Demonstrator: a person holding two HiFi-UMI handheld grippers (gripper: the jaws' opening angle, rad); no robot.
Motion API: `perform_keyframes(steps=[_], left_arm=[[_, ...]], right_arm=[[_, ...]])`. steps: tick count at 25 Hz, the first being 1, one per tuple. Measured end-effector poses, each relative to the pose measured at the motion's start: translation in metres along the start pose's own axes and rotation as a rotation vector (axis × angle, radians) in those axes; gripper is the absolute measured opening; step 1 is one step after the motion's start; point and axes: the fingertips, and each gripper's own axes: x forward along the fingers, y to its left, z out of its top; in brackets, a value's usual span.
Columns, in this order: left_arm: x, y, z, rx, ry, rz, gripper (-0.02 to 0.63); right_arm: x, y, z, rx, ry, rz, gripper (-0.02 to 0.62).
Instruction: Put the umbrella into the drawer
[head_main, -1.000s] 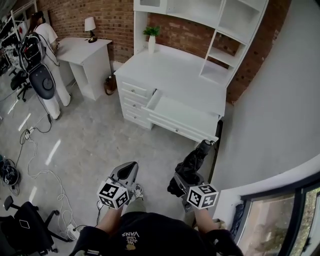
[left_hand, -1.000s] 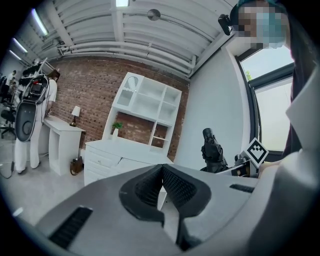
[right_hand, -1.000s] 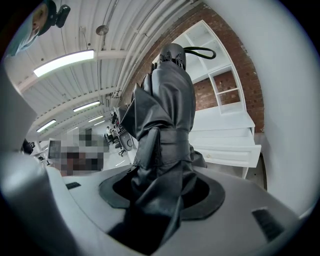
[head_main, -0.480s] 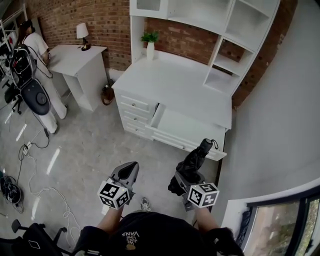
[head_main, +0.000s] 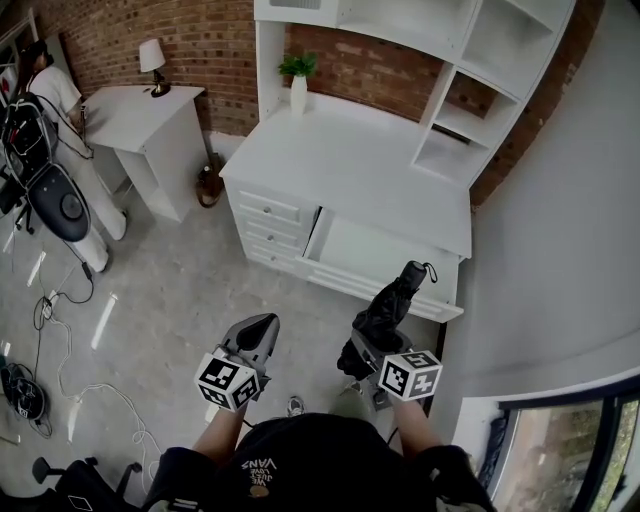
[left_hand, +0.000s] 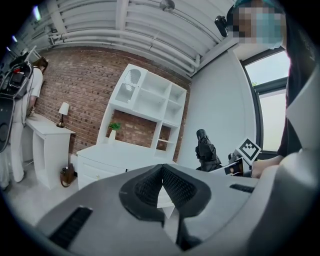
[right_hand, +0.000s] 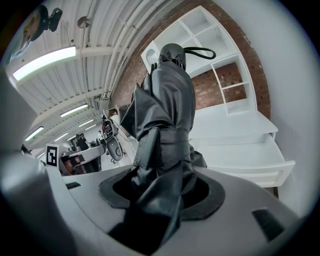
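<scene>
A folded black umbrella (head_main: 392, 300) sticks up out of my right gripper (head_main: 362, 350), whose jaws are shut on its lower part. In the right gripper view the umbrella (right_hand: 167, 100) fills the middle, its strap loop at the top, with my right gripper (right_hand: 160, 185) clamped round the fabric. The white desk (head_main: 350, 150) has its wide drawer (head_main: 380, 250) pulled open just beyond the umbrella's tip. My left gripper (head_main: 262, 322) hovers over the floor, left of the drawer. In its own view my left gripper (left_hand: 161, 170) is shut on nothing, and the umbrella (left_hand: 205, 150) shows at right.
A hutch of open shelves (head_main: 450, 50) tops the desk, and a potted plant (head_main: 298, 75) stands on the desktop. A small white table (head_main: 130, 105) with a lamp (head_main: 152, 55) is at left, beside a person (head_main: 45, 90). Cables (head_main: 60, 310) lie on the floor. A white wall (head_main: 560, 250) runs along the right.
Both grippers have come closer to the desk, and the open drawer now lies nearer to the umbrella's tip. The umbrella stays held in the right gripper.
</scene>
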Motion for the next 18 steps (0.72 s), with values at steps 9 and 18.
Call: perform_keyframes(steps=[9, 18], left_arm=[[0.037, 0.03, 0.003, -0.003, -0.012, 0.087, 0.008], [0.108, 0.057, 0.02, -0.031, -0.043, 0.221, 0.008]], right_arm=[[0.06, -0.027, 0.024, 0.009, 0.055, 0.09, 0.235], [0.121, -0.091, 0.081, -0.112, 0.161, 0.158, 0.235]])
